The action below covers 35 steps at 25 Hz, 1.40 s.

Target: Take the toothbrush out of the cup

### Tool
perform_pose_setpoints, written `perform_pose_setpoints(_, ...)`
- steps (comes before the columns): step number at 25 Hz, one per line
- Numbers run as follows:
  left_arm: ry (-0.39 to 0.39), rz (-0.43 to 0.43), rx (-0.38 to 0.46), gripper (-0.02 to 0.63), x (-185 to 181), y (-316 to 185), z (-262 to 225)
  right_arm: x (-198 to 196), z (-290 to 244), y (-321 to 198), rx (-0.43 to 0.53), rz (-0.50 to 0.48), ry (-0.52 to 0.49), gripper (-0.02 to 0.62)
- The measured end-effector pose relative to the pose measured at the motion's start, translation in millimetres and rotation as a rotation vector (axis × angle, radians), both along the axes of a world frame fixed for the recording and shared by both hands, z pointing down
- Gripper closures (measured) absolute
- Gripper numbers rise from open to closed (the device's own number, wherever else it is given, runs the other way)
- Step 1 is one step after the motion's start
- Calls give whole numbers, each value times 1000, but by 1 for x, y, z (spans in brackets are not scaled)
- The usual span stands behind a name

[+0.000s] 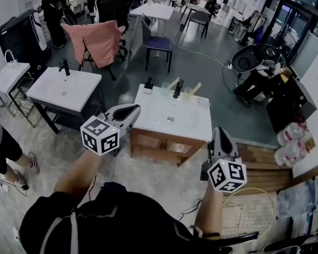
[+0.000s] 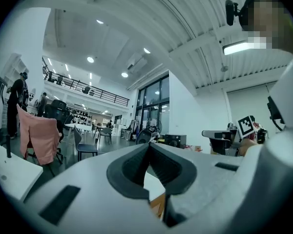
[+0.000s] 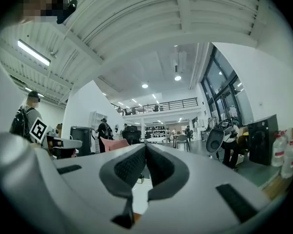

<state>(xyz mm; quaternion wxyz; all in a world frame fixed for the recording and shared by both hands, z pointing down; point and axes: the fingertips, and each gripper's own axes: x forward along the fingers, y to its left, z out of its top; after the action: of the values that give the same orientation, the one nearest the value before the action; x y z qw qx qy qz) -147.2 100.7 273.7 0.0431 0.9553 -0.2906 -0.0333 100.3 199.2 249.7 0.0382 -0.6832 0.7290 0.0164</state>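
Observation:
Two clear cups stand at the back of the white washbasin cabinet (image 1: 193, 121) in the head view. The left cup (image 1: 165, 89) and the right cup (image 1: 188, 93) each hold a wooden-handled toothbrush (image 1: 173, 83), leaning right. A black tap (image 1: 178, 88) rises between them. My left gripper (image 1: 136, 108) hovers at the cabinet's left edge, shut and empty. The right gripper (image 1: 218, 129) hangs off the front right corner, also shut and empty. In the left gripper view my left gripper's (image 2: 149, 146) pads meet. The right gripper view shows the right gripper (image 3: 145, 146) the same way. The cups are hidden in both gripper views.
A black dispenser (image 1: 148, 83) stands at the cabinet's back left. A second basin cabinet (image 1: 63, 89) is to the left, behind it a chair draped with pink cloth (image 1: 98, 38). Wooden boards (image 1: 259, 168) and water bottles (image 1: 289, 142) lie to the right. A bystander's leg (image 1: 5, 152) is at far left.

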Motion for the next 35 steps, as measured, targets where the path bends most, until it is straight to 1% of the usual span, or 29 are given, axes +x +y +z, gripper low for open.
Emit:
perform_pose_setpoints(4,-6,-3,-19,600,10,-8,8,8,10,-6,-18,-6,-12,591)
perform_pose_setpoints(8,44,-4,-15,601,22,-32,11,24,16,-23,-32,16,-9,591)
perform_pose_setpoints(10,49,9,-24,601,30,-47,14,30,15,-36,-39,27,-10,591)
perform_pose_setpoints(12,48,26,-32,601,36,-63,15,32,13,-51,-43,30,-6,591)
perform_pose_setpoints(16,52,52,-22,601,52,-96,13,40,7,-84,-38,38,15,591)
perform_pose_setpoints(21,36,26,-2,601,66,-141,12,53,9,-129,-41,44,6,591)
perform_pose_setpoints(27,29,40,-24,601,78,-183,15,64,7,-175,-46,48,0,591)
perform_pose_setpoints(35,18,1,-28,601,78,-248,21,72,12,-235,-54,70,5,591)
